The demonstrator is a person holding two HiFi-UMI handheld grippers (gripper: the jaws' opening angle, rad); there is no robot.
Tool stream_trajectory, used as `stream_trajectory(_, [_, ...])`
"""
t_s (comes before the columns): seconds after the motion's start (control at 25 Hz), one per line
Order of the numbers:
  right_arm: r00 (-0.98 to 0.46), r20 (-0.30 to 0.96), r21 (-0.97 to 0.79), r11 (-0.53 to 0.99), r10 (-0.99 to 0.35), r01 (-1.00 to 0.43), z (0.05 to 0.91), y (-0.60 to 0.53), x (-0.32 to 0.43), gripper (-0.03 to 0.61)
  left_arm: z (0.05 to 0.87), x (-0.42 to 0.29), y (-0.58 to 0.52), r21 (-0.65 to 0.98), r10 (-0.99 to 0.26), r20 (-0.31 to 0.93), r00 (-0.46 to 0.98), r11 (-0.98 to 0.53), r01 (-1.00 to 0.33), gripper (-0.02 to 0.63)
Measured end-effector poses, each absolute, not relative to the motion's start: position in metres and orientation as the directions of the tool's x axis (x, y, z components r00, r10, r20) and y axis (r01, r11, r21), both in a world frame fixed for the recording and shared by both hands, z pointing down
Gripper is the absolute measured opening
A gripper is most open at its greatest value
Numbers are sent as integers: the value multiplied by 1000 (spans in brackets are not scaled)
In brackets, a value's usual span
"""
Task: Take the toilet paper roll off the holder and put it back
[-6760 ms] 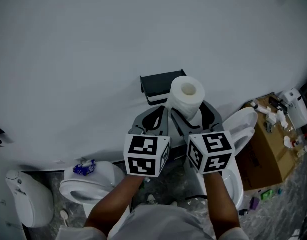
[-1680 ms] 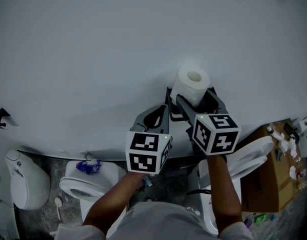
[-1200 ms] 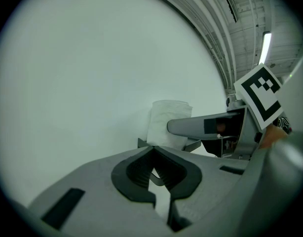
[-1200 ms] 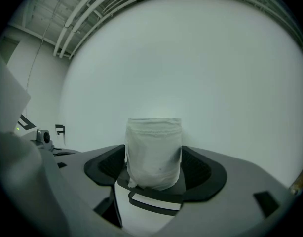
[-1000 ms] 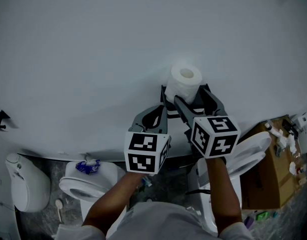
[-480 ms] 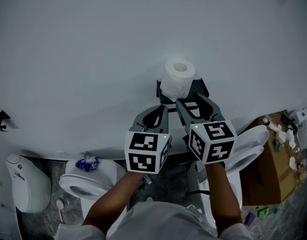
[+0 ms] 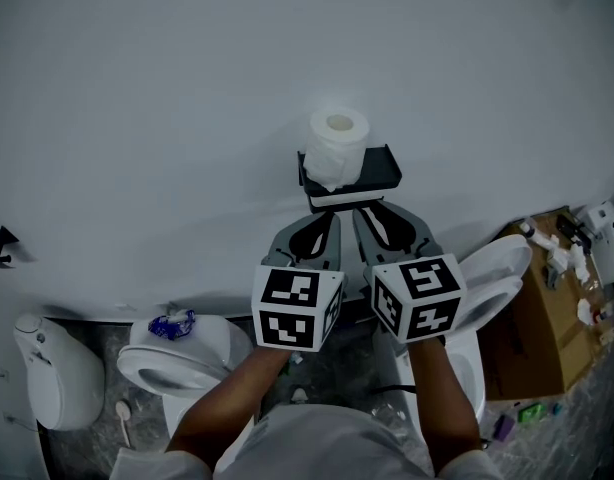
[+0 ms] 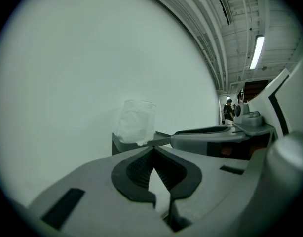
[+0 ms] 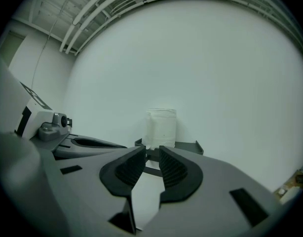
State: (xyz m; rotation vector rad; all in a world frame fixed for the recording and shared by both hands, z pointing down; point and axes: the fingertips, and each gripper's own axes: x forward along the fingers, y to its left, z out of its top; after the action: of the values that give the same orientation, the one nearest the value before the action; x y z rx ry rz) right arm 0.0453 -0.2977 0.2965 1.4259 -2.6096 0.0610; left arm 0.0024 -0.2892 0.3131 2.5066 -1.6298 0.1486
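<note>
White wall (image 7: 187, 88) fills most of the head view. Grey floor runs along the bottom edge.

Roll (image 7: 334, 143): upright, core hole facing up, on the left end of the black holder (image 7: 377, 171). The holder is a shallow tray fixed to the wall, just above centre frame. The right part of the tray is bare. The roll's lower edge overlaps the tray's front rim in the head view. Whether loose paper hangs over it I cannot tell.

Left gripper (image 7: 325, 221): below the holder, slightly left of centre, pointing at the wall. In its own view the jaw tips meet, pressed together, with nothing between them. The roll sits above and left of the tips, apart from them.

Right gripper (image 7: 375, 211): beside the left one, just under the tray's front edge. Its jaws have just been closing. In its own view a narrow gap remains between the ribbed pads (image 9: 173, 168), and only the holder's front rim shows through it. Nothing is pinched. The roll stands beyond the tips, clear of them.

Both marker cubes sit low in centre frame, my forearms behind them.

Surroundings: toilet (image 7: 177, 368) at lower left with a blue wad (image 7: 170, 324) on it. A second toilet (image 7: 492, 273) with a raised seat is at lower right. Cardboard box (image 7: 532, 328) at far right with small items on top.
</note>
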Motion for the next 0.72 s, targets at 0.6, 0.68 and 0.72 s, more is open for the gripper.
stream_trajectory(0.6, [-544, 164, 23, 555, -823, -832, 313, -274, 63, 2, 318, 37, -278, 73, -877, 164, 451, -445, -892, 5])
stream_trajectory(0.68, [-541, 163, 21, 551, -825, -834, 313, -274, 66, 2, 319, 39, -278, 73, -876, 168, 453, -447, -892, 5])
stream_trajectory(0.72, [-538, 161, 21, 547, -828, -837, 313, -274, 67, 2, 319, 39, -277, 73, -875, 169, 453, -448, -891, 5])
